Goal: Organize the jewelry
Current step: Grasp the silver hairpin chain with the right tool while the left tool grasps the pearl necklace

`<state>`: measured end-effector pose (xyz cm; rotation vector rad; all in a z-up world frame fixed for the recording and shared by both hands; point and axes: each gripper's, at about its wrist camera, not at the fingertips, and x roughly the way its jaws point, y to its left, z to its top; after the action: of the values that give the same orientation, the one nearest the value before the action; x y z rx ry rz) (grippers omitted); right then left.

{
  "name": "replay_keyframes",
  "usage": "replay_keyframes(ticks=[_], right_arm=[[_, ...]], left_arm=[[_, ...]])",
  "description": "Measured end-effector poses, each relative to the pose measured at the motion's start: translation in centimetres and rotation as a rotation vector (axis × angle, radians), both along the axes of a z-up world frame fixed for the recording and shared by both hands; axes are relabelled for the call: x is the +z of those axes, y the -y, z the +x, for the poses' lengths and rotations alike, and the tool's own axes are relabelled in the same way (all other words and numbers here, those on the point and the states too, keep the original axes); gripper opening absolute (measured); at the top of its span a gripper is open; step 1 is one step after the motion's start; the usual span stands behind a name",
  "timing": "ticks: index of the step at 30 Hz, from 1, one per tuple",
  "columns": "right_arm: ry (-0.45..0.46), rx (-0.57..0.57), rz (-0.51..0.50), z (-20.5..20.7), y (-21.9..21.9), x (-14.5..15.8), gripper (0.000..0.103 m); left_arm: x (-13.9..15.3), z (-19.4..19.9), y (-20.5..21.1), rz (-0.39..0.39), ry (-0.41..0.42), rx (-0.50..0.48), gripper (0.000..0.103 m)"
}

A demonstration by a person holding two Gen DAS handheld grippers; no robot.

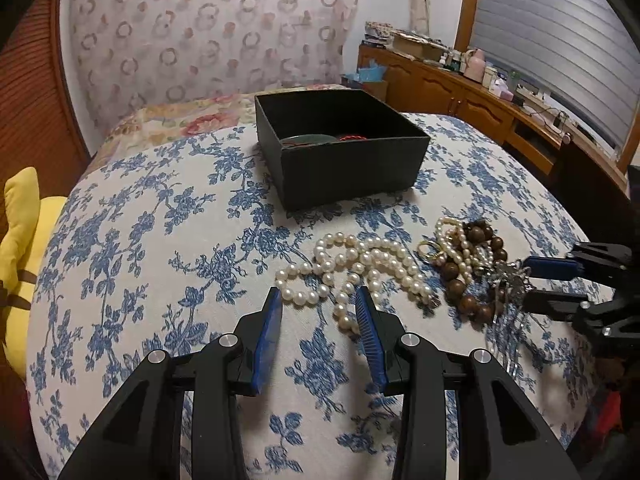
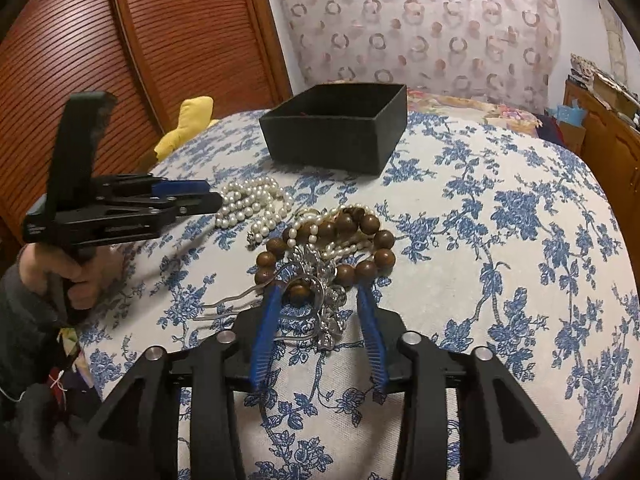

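Two bead strands, round pearl necklace (image 1: 360,268) and wooden bracelet (image 2: 328,246), touch on cloth.

We see both grippers built of matte black plastic: the left gripper (image 1: 318,294) and the right gripper (image 2: 318,292) each carry ribbed blue finger pads (image 1: 269,332) and round silver pivot pins on angular linkage arms. The hand (image 2: 78,276) emerges from a dark grey fleecy sleeve (image 2: 20,320).
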<state>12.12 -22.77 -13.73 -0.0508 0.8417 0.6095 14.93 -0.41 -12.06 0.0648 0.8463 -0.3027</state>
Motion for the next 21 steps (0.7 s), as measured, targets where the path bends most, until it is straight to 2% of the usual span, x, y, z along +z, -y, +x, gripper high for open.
replay_keyframes(ticks=[5, 8, 12, 13, 14, 21], right_arm=[[-0.04, 0.01, -0.018, 0.6, -0.7, -0.7, 0.043], [-0.032, 0.017, -0.034, 0.4, -1.0, -0.6, 0.043], [-0.018, 0.007, -0.012, 0.0, -0.6, -0.4, 0.03], [-0.015, 0.007, 0.001, 0.0, -0.4, -0.2, 0.022], [-0.014, 0.007, 0.016, -0.1, -0.1, 0.1, 0.019], [0.014, 0.01, 0.086, -0.9, 1.0, 1.5, 0.014]], left_arm=[[0.2, -1.0, 0.0, -0.005, 0.009, -0.004, 0.036], [0.4, -1.3, -0.3, -0.008, 0.016, 0.0, 0.036], [0.5, -1.2, -0.8, -0.009, 0.016, 0.012, 0.036], [0.5, -1.1, -0.8, -0.008, 0.016, 0.014, 0.036], [0.5, -1.1, -0.9, -0.006, 0.015, 0.015, 0.036], [0.2, -0.1, -0.9, -0.004, 0.002, 0.019, 0.036]])
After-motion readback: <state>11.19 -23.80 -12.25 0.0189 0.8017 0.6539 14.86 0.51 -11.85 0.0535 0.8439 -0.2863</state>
